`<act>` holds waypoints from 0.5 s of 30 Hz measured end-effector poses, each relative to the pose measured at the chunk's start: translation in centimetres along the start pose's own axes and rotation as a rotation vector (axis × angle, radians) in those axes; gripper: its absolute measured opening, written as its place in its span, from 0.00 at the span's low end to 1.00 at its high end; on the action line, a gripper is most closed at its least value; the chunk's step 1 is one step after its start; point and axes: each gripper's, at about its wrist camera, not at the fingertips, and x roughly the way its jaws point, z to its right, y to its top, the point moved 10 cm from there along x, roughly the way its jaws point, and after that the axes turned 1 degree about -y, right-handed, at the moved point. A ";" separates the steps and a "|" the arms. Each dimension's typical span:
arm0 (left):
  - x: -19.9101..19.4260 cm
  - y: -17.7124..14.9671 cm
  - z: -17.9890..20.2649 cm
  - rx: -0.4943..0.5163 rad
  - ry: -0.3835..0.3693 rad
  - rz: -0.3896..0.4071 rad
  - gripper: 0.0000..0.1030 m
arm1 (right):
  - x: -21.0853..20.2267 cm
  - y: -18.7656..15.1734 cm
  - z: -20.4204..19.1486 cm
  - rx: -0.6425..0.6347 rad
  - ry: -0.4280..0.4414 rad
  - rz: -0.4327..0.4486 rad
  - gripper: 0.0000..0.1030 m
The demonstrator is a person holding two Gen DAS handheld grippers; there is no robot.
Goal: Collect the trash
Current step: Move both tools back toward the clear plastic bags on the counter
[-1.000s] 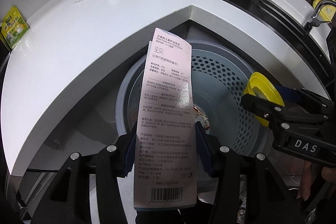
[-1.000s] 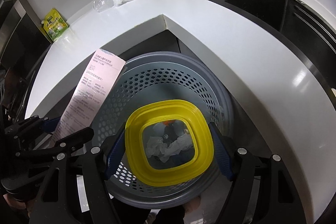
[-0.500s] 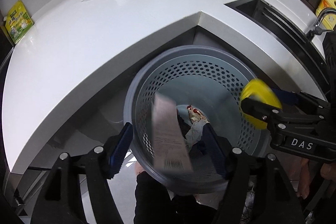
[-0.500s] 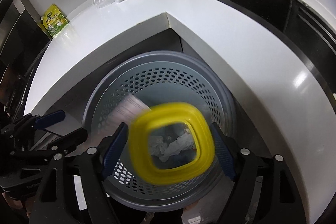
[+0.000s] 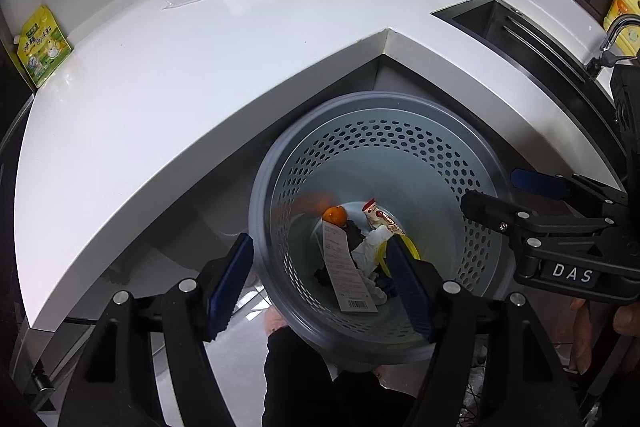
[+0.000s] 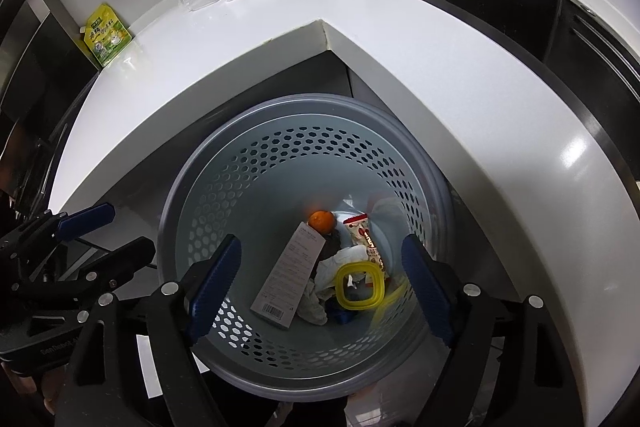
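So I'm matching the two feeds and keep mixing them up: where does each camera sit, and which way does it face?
Left wrist: on the left gripper, looking down into the grey bin; the right gripper shows at right.
Right wrist: on the right gripper, above the same bin; the left gripper shows at left.
Shared: bin, white counter, pink leaflet.

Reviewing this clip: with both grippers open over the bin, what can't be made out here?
- Yellow lid: mostly hidden behind the left gripper's finger in the left wrist view.
- Print on the pink card: too small to read in both views.
- Dark items beneath the crumpled tissue: covered, unidentifiable.
- Bin near rim: cut off by the right gripper.
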 end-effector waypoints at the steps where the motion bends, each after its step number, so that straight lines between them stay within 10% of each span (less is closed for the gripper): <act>1: 0.0 0.0 0.0 0.001 0.001 0.000 0.66 | -0.1 0.0 0.0 0.001 0.000 0.001 0.76; 15: -1.9 1.7 -0.8 -0.008 -0.002 0.034 0.71 | -1.4 0.5 0.4 0.036 0.004 0.024 0.76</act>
